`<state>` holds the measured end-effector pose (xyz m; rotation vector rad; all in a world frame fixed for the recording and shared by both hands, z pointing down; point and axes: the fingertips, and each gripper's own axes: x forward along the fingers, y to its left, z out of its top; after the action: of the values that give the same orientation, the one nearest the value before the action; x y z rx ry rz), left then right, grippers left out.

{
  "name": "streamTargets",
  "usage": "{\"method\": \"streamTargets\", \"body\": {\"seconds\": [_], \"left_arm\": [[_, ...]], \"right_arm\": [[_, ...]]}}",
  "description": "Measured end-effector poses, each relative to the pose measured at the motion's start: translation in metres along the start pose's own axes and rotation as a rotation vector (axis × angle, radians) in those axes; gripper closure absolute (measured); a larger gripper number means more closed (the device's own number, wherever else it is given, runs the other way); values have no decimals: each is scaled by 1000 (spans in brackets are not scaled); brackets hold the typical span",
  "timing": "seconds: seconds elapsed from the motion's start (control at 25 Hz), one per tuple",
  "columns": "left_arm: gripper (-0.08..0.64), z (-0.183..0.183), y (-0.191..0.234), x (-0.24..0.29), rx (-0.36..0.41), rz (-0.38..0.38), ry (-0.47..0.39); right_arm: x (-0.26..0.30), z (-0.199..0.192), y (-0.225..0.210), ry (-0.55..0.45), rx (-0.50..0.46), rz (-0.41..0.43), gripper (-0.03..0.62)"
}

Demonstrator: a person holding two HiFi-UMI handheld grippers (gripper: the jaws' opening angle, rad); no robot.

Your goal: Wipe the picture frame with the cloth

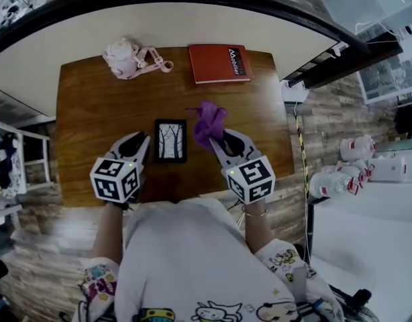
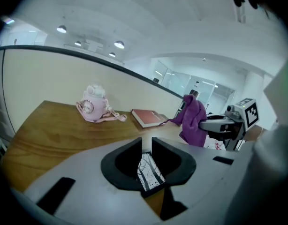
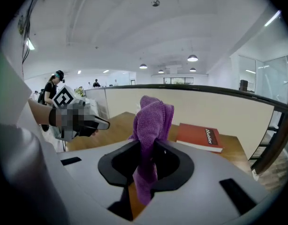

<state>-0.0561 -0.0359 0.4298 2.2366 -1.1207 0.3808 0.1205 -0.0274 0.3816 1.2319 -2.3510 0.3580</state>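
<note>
A small black picture frame with a tree drawing lies flat on the wooden table. My left gripper hovers just left of it. In the left gripper view its jaws stand a narrow slit apart with nothing pinched, and the frame shows through the gap below. My right gripper is shut on a purple cloth that sticks up past its tips, right of the frame. The right gripper view shows the cloth clamped between the pads of that gripper, with a tail hanging under them.
A pink round clock-like object with a strap and a red book lie along the table's far edge, against a cream partition. White bottles stand on a surface to the right. The person's body is at the near edge.
</note>
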Motion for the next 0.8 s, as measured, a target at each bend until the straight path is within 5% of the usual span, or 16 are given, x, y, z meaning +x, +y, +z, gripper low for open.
{"method": "streamTargets", "body": {"seconds": [0.44,0.8], "left_arm": [[500,65,-22,-62,153,64,-251],[511,82,-31,-81,214,30,-317]], "right_arm": [[-8,62,10,-213,-26,57,528],[-14,70,9,-267,4,47,528]]}}
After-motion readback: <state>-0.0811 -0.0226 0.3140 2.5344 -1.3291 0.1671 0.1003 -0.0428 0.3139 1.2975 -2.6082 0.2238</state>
